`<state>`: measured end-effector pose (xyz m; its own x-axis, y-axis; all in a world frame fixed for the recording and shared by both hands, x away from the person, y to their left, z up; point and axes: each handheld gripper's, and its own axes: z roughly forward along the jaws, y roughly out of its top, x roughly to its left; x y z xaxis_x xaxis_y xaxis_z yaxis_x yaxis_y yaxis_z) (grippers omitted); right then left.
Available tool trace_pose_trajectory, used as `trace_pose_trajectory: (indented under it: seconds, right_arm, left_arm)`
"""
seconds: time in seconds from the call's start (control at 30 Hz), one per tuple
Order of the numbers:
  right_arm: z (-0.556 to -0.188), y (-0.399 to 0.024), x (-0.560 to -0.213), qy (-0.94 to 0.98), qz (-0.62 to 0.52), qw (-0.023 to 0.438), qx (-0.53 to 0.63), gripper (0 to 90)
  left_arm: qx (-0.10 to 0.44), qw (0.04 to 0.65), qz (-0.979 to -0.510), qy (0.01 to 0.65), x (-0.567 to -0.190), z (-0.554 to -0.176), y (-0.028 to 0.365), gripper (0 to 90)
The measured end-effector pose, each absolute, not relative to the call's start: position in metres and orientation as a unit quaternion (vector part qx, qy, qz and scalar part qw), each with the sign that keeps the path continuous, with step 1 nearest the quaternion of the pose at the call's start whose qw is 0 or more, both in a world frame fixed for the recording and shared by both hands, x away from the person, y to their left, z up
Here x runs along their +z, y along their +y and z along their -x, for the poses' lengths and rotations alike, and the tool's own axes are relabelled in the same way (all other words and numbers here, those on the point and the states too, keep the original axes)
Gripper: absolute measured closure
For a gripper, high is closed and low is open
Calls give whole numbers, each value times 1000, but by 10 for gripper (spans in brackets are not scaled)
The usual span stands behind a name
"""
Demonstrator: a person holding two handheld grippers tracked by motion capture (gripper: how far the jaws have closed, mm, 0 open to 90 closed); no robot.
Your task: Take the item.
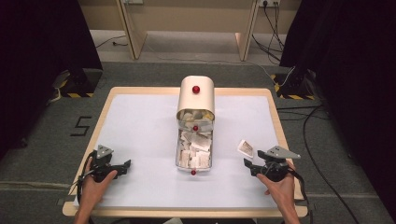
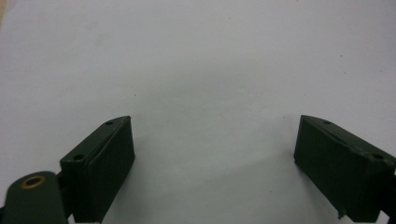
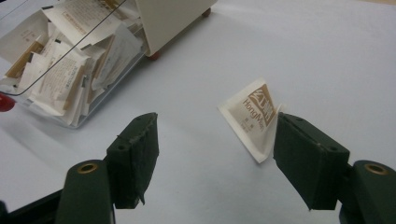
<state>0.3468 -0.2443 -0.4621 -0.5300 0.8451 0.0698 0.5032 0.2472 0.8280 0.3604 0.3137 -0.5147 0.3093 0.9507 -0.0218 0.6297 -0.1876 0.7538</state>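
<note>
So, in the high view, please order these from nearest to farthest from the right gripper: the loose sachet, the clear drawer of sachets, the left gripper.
From the right gripper:
1. Loose sachet, just beyond it.
2. Clear drawer, table centre.
3. Left gripper, opposite side.

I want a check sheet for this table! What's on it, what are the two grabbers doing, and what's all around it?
Surface: white mat on a wood-edged table; no spills seen.
Job's things: clear bin full of paper packets, its cream lid slid back, red knobs showing.
Clutter: one loose packet lying on the mat, apart from the bin, beside the right gripper's jaw.
Grippers: left gripper open over bare mat; right gripper open, holding nothing.
Cables: black cables on the floor to the right.
Surroundings: grey carpet, black curtains both sides, a "5" mark on the floor.
</note>
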Motion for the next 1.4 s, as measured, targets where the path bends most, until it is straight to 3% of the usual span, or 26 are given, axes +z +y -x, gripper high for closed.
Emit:
trace_pose_trajectory:
  seconds: [0.7, 1.4]
  right_arm:
    - [-318, -241, -469, 782, -423, 198, 413, 317]
    - [-300, -251, -488, 793, -439, 147, 396, 320]
  left_arm:
    - [235, 341, -734, 538, -515, -360, 314, 114]
    - [236, 341, -734, 538, -515, -360, 314, 114]
